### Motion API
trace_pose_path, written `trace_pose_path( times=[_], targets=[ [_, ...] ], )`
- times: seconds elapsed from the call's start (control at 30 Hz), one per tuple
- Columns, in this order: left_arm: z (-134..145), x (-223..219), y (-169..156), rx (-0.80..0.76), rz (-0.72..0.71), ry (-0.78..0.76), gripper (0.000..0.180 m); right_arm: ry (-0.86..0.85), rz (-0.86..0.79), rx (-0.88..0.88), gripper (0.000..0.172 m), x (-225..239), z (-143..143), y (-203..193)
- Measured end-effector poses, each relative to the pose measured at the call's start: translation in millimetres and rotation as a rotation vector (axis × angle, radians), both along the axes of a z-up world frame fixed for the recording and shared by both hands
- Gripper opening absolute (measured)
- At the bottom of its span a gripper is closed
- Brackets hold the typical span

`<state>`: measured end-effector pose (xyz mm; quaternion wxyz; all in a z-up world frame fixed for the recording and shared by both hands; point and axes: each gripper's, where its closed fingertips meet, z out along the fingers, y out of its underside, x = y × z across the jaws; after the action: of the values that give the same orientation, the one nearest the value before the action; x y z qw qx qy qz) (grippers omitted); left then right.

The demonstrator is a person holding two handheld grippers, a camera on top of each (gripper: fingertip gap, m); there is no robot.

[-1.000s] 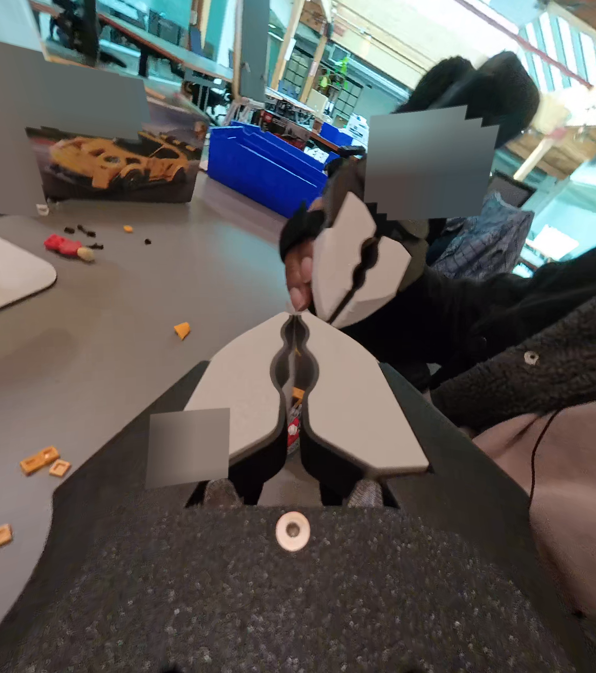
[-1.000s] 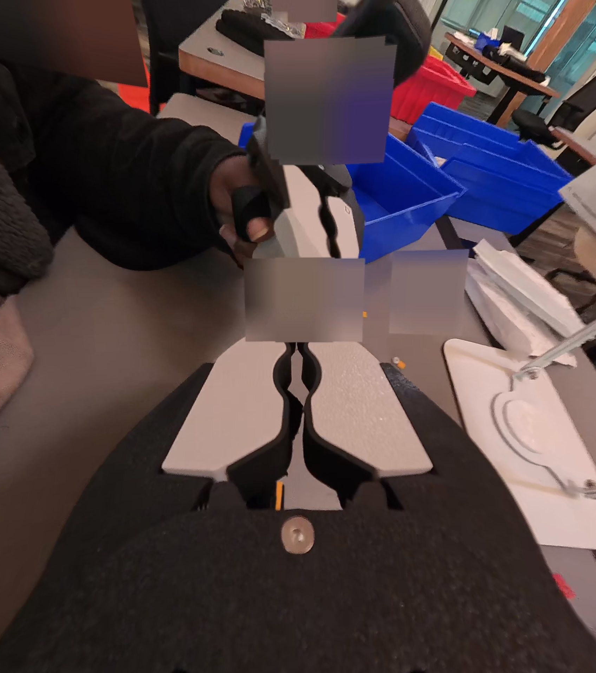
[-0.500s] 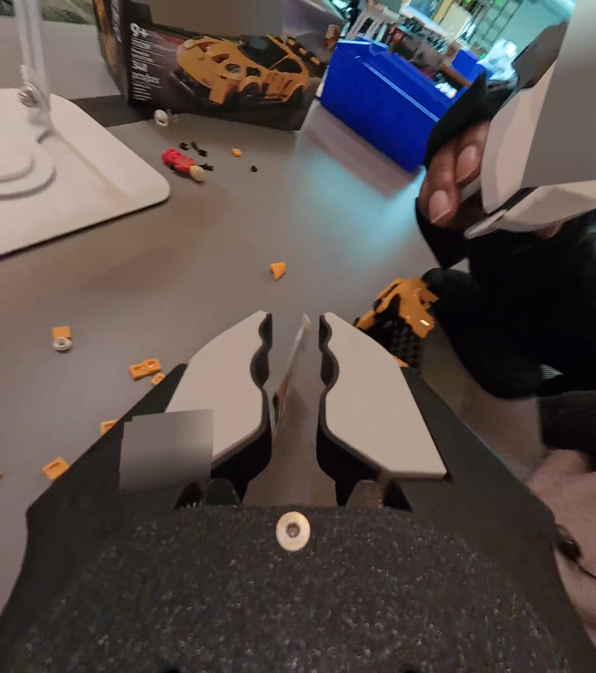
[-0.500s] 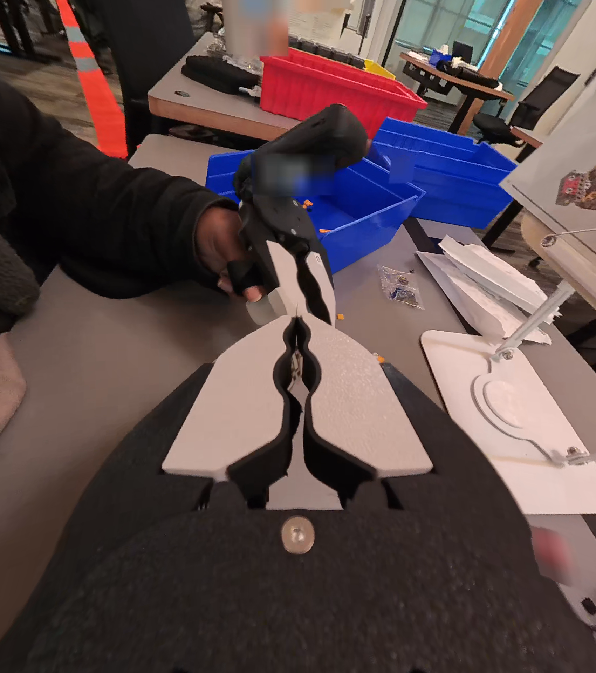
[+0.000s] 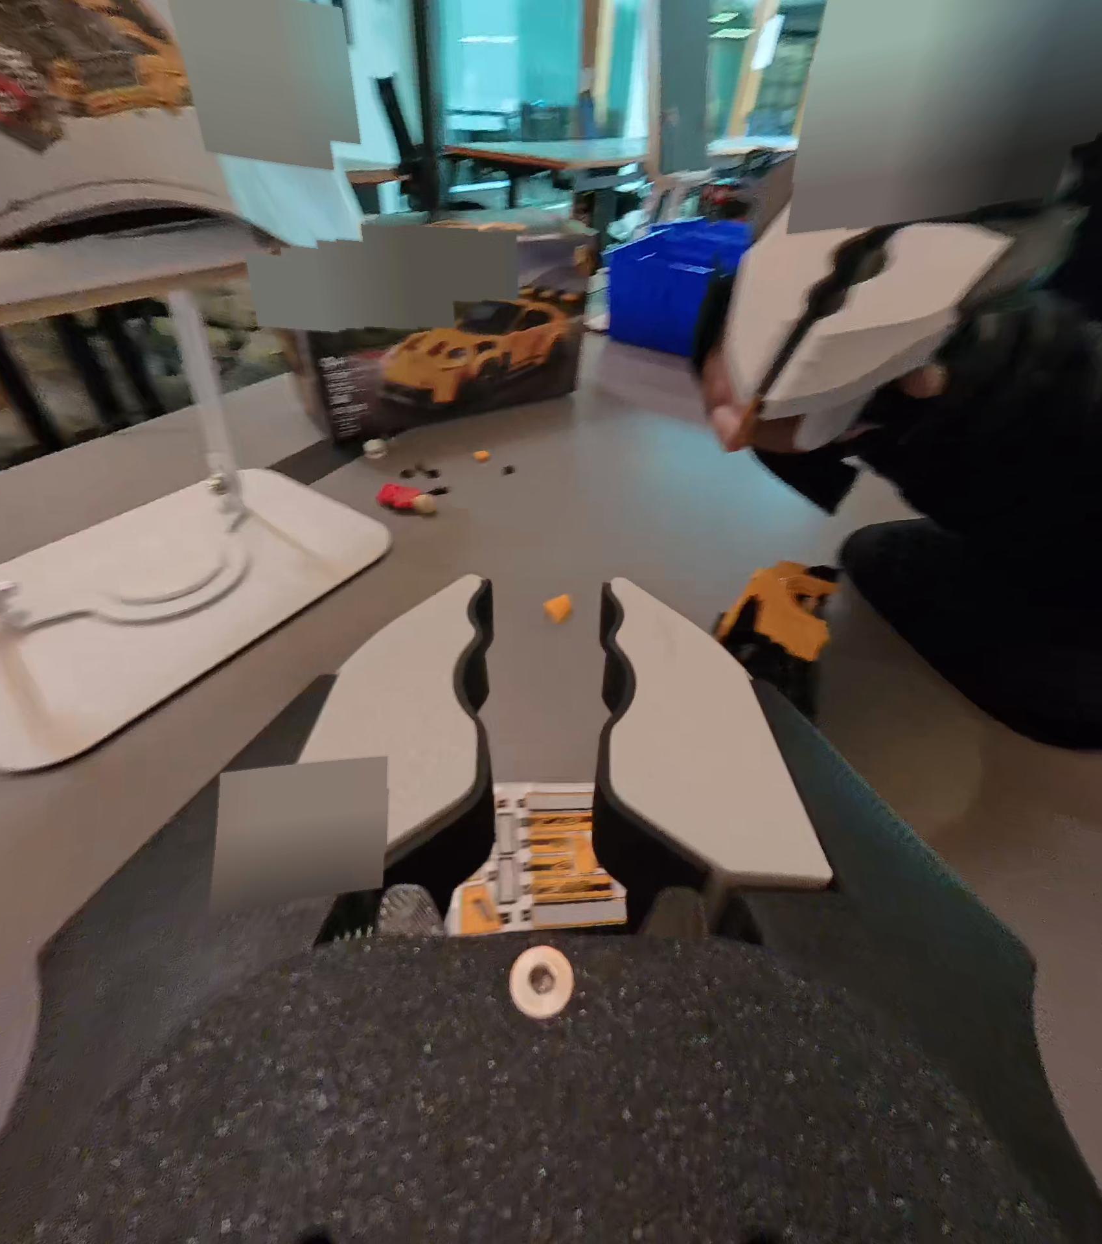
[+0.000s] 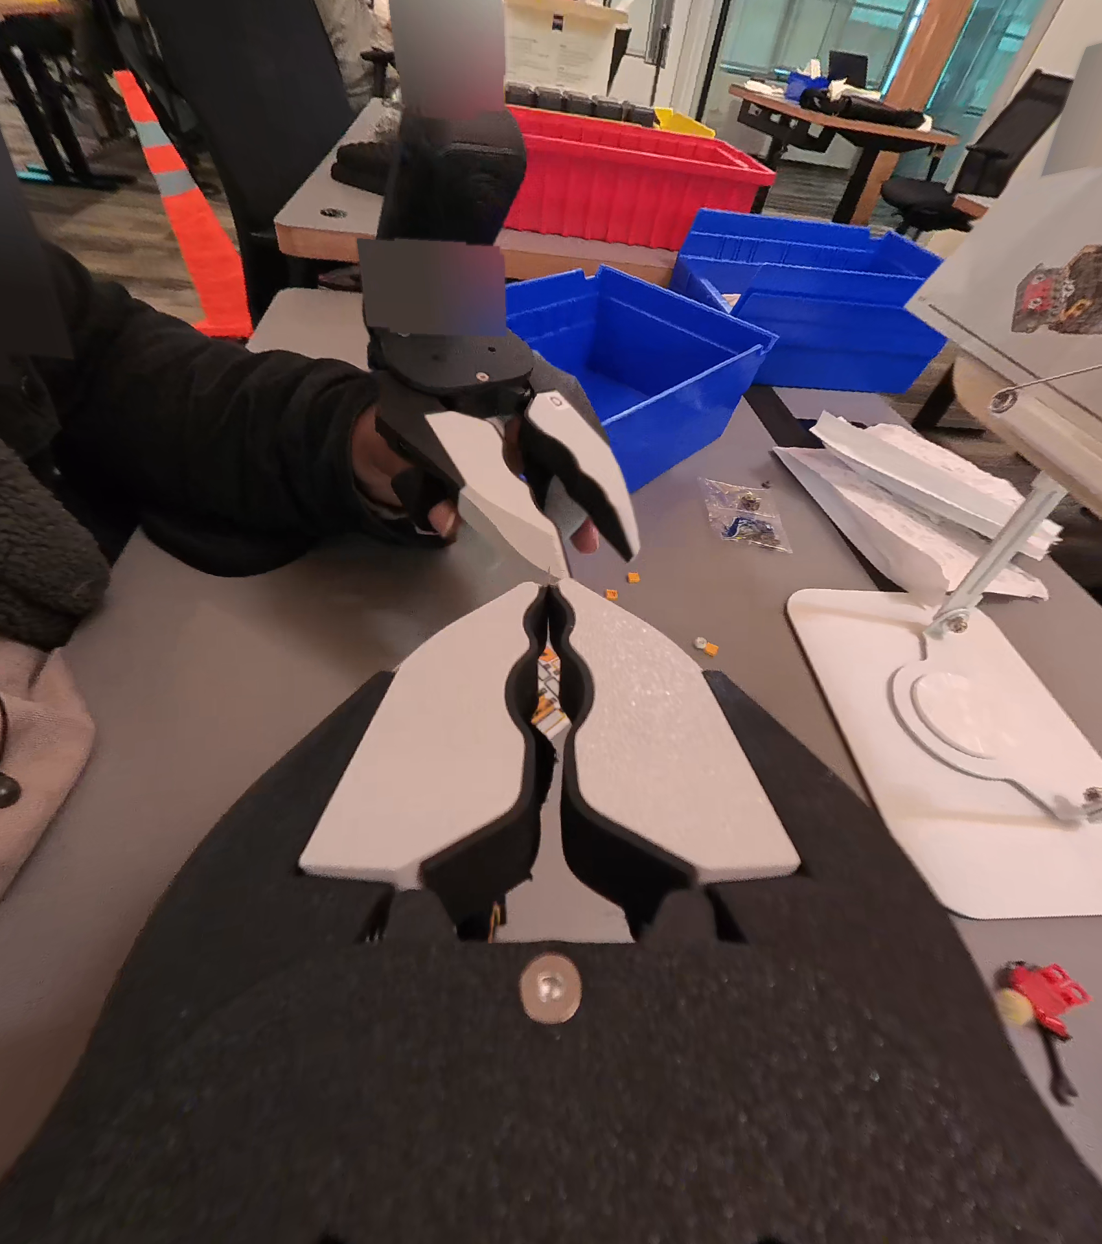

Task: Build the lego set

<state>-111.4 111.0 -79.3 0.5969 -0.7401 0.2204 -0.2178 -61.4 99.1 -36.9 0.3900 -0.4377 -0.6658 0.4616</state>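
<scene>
My left gripper [image 5: 544,589] is open over the grey table [image 5: 635,485], with nothing between its pads. A white and orange sticker sheet [image 5: 544,855] lies flat below its finger bases, free of the pads. A small orange wedge brick [image 5: 558,609] lies on the table ahead between the fingertips. My right gripper [image 6: 551,585] is shut, with a thin sliver sticking out at its tip. The left wrist view shows it raised at upper right [image 5: 753,404] with a thin orange sticker [image 5: 748,417] at its tip. Part of the sheet [image 6: 548,693] shows through the gap between its fingers. The left gripper [image 6: 595,552] hangs open just ahead of it.
A partly built orange and black car model [image 5: 777,606] sits by the person's dark sleeve. A white stand plate [image 5: 131,606] is at left and a car box [image 5: 454,363] behind. Blue bins [image 6: 635,350], a small parts bag [image 6: 746,515], white paper bags [image 6: 905,485] and loose small bricks lie around.
The left gripper opened and let go of the sticker sheet, which now lies flat below it. The two grippers, tip to tip a second ago, drew apart. The right stayed shut.
</scene>
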Motion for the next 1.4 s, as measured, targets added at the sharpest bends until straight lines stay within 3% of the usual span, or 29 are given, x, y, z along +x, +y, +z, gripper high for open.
trace_pose_path(
  times=[0.17, 0.4, 0.57, 1.4],
  targets=[
    [19, 32, -23, -0.019, -0.227, -0.230, 0.023, 0.014, 0.075, -0.233, 0.000, 1, 5, -4],
    [33, 48, -35, -0.010, -0.309, -0.365, 0.015, 0.026, 0.196, -0.486, 0.000, 3, 9, -11],
    [37, 47, -35, -0.019, -0.305, -0.424, 0.009, 0.009, 0.224, -0.526, 0.000, 0, 5, -17],
    [34, 57, -37, -0.023, -0.306, -0.390, 0.000, 0.011, 0.241, -0.531, 0.000, -5, 1, -26]
  ],
)
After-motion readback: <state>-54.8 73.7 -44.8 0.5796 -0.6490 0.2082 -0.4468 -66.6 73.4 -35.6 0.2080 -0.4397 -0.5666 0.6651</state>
